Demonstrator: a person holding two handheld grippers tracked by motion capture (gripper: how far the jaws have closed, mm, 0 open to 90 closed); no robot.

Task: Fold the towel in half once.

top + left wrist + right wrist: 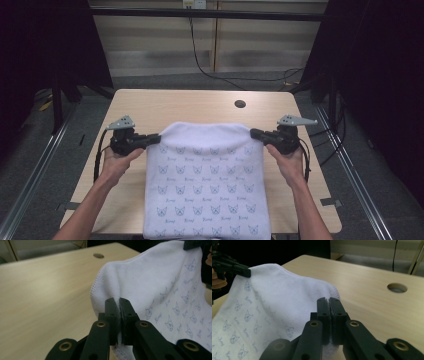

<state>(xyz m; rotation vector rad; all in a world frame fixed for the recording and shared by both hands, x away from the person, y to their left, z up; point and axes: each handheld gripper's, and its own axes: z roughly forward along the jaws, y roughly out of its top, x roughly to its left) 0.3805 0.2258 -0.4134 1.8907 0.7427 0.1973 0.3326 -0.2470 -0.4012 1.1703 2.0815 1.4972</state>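
Observation:
A white towel [206, 175] printed with small blue cat faces is stretched between both grippers above the light wooden table [195, 105]. My left gripper [159, 138] is shut on the towel's far left corner [110, 290]; its jaws pinch the hem. My right gripper [251, 133] is shut on the far right corner [329, 293]. The held far edge is lifted off the table, and the towel slopes down toward the near table edge and hangs over it. In the right gripper view the other gripper [247, 272] shows at the upper left, gripping its corner.
A round cable hole [240, 104] sits in the table at the far right, beyond the towel. Bare wood lies on both sides of the towel. Dark curtains flank the table, and cables run across the floor behind it.

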